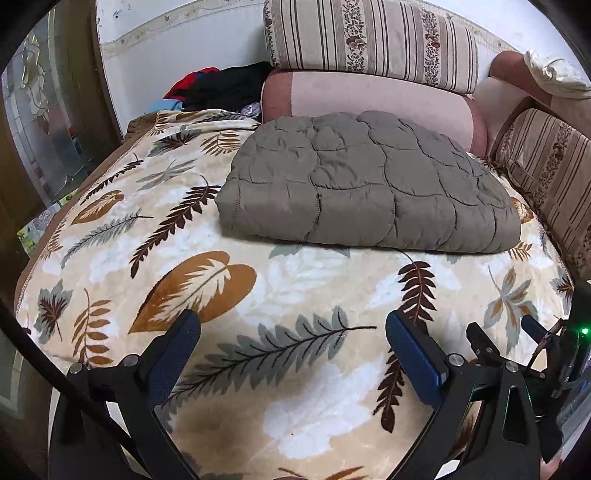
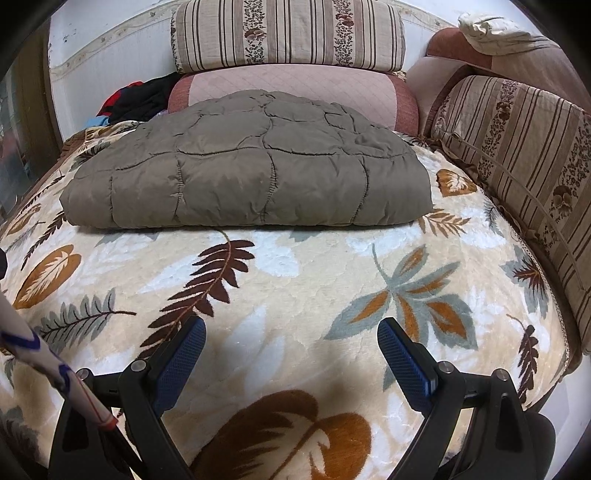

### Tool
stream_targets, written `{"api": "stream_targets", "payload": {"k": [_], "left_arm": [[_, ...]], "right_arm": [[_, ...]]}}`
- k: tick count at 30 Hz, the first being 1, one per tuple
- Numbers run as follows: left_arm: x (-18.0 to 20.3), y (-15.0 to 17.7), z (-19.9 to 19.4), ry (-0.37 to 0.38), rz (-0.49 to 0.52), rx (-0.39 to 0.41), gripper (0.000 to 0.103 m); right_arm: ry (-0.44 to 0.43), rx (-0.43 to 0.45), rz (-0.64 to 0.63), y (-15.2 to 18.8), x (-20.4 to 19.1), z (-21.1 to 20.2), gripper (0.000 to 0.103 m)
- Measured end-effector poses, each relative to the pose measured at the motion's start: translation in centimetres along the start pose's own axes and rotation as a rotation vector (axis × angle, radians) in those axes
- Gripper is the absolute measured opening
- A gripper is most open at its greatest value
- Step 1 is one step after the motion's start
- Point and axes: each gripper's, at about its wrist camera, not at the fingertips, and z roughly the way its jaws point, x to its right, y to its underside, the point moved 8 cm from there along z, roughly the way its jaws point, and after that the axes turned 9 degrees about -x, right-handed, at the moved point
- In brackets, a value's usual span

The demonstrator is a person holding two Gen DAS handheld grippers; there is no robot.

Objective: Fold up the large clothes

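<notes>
A grey-brown quilted garment (image 1: 365, 184) lies folded into a thick rectangle on the leaf-patterned blanket (image 1: 280, 284), toward the back of the bed. It also shows in the right wrist view (image 2: 251, 173). My left gripper (image 1: 293, 321) is open and empty, hovering over the blanket in front of the garment. My right gripper (image 2: 291, 328) is open and empty too, also short of the garment's near edge. The right gripper's fingers (image 1: 480, 339) show at the lower right of the left wrist view.
Striped cushions (image 2: 288, 35) and a pink bolster (image 2: 295, 92) stand behind the garment. Another striped cushion (image 2: 524, 155) lines the right side. A heap of dark and red clothes (image 1: 221, 88) lies at the back left. A glass door (image 1: 40, 122) is on the left.
</notes>
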Motion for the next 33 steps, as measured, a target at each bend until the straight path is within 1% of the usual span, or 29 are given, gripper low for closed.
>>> {"api": "stream_targets", "payload": {"k": [7,9,11,13,15,17,20,23,26,30,33], "left_arm": [[0.4,0.3,0.2,0.015,0.014,-0.010,0.100],[0.3,0.3,0.3,0.030,0.005,-0.007,0.100],[0.1,0.2,0.6,0.030,-0.003,-0.017,0.100],[0.0,0.3,0.5,0.032,-0.009,-0.016,0.100],[0.0,0.4,0.5,0.019,0.002,-0.012,0.100],[0.0,0.4,0.4,0.012,0.006,-0.008,0.100],[-0.1,0.3,0.4,0.021,-0.007,-0.003,0.100],[0.4,0.3,0.7,0.060,-0.008,-0.017,0.100],[1.0,0.5,0.7,0.055,0.013,-0.020,0.100],[1.4,0.7,0.8,0.047,0.027,-0.017,0.100],[1.4,0.8,1.1,0.050,0.030,-0.028,0.100]], "right_arm": [[0.009,-0.008,-0.003,-0.2,0.0,0.2,0.096],[0.010,0.003,-0.007,-1.4,-0.1,-0.1,0.096],[-0.014,0.022,0.004,-3.1,-0.3,-0.8,0.096],[-0.026,0.056,0.009,-4.8,-0.5,-1.8,0.096],[-0.024,0.096,0.009,-5.7,-0.7,-2.6,0.097],[-0.013,0.102,0.001,-5.3,-0.7,-2.7,0.097],[0.019,0.072,-0.016,-3.8,-0.3,-1.9,0.097],[0.054,0.050,-0.005,-1.9,0.9,-1.4,0.097],[0.048,0.019,0.023,-0.4,1.9,-1.0,0.097],[0.045,0.012,0.017,-0.1,1.8,-0.8,0.097],[0.047,0.028,-0.001,-0.3,1.2,-1.1,0.097]]}}
